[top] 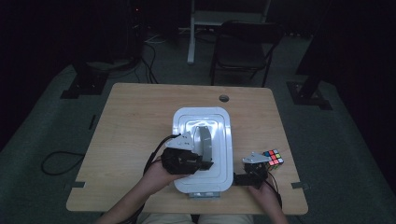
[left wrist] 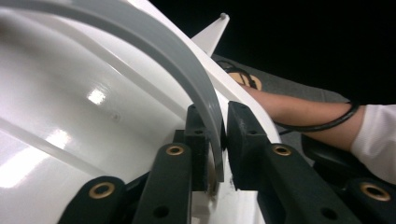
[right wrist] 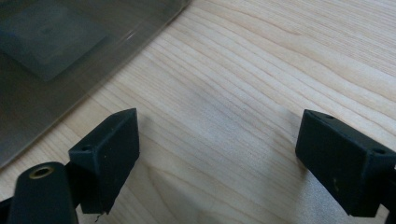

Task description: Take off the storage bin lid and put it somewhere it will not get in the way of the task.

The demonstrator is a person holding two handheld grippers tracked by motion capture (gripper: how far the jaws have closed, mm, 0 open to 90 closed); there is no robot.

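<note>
Two grippers are working over a pale wooden table (top: 135, 140) filling the frame's middle, in a dark room with a folding chair (top: 243, 49) at upper centre. The left gripper (left wrist: 223, 140) is clamping the grey handle (left wrist: 187, 65) of a white lidded box (top: 219, 154) at centre. The right gripper (right wrist: 217, 158) is hanging wide open over bare wood, near a puzzle cube (top: 273, 157) at lower right.

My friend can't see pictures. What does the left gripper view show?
Two black jaws pinch a curved grey handle on a shiny white lid. Behind, against darkness, a person's forearm reaches in, with a black cable looped around it.
</note>
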